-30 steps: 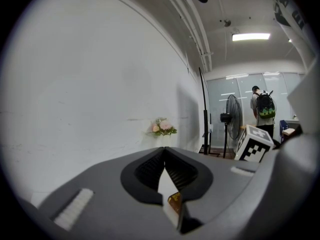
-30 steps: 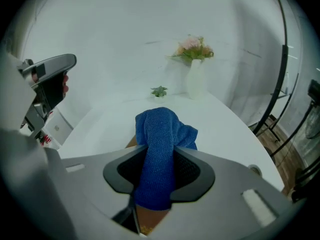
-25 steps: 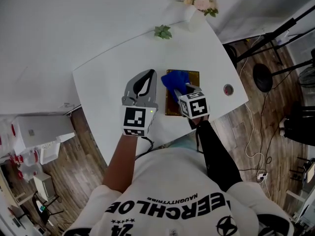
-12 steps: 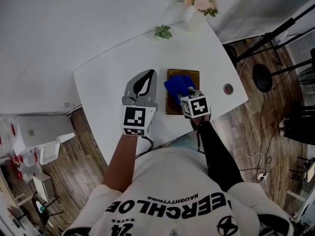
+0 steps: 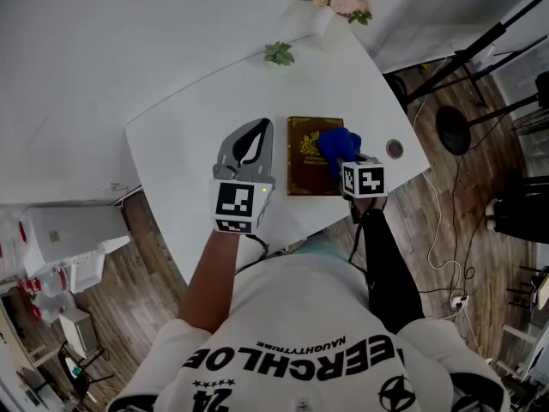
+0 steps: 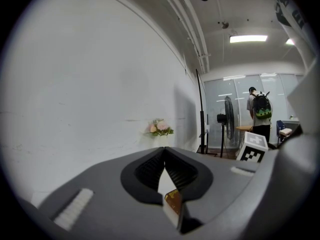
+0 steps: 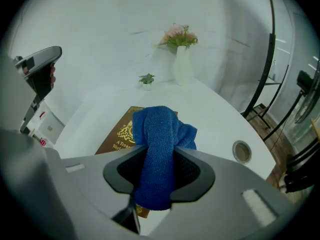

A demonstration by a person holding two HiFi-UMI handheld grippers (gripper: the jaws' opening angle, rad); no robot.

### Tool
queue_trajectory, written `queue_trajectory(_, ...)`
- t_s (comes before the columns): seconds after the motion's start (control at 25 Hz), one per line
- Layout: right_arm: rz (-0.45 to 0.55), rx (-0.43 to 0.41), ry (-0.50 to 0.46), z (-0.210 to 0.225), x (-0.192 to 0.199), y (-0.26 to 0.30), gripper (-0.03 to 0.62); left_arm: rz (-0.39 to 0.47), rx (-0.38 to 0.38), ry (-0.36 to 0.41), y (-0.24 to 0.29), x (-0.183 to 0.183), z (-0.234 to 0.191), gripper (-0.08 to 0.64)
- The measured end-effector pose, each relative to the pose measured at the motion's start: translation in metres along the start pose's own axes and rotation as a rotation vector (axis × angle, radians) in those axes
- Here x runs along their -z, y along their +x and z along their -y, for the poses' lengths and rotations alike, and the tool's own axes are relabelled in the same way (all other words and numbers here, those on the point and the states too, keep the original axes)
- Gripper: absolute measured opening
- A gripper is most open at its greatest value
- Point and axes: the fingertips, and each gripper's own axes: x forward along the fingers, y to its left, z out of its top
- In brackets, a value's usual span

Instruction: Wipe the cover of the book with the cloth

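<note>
Now | right gripper (image 5: 346, 154) pinches soft, limp blue cloth (image 7: 160, 129) over stiff brown gilt book (image 5: 304, 163) | left gripper (image 5: 250, 141) closed, empty, beside book

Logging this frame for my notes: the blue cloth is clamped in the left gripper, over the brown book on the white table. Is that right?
Not quite. The blue cloth is clamped in the right gripper, not the left, over the brown book on the white table. The right gripper view shows it between that gripper's jaws. The left gripper has its jaws together on nothing.
</note>
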Motion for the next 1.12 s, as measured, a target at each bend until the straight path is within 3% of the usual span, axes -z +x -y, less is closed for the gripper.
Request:
queue_trajectory(0.16, 0.076, -0.023, -0.057, -0.021, -0.017, -0.012, 0.13, 0.001, 0.004, 0.006, -0.005, -0.001, -0.001, 0.058)
queue_trajectory(0.32, 0.112, -0.108, -0.129, -0.066, -0.027, -0.013, 0.13, -0.001, 0.004, 0.013, -0.013, 0.0, -0.002, 0.058)
queue_trajectory(0.56, 0.012, -0.259, -0.288, -0.137, 0.005, 0.009, 0.13, -0.007, 0.009, 0.017, -0.023, 0.003, -0.004, 0.058)
queue_trajectory(0.76, 0.006, -0.197, -0.278, -0.126, 0.008, 0.009, 0.13, -0.006, 0.028, 0.007, -0.025, 0.005, -0.002, 0.058)
queue_trajectory(1.12, -0.003, 0.022, -0.089, -0.029, 0.024, -0.011, 0.13, -0.011, 0.08, 0.001, -0.018, 0.008, 0.01, 0.058)
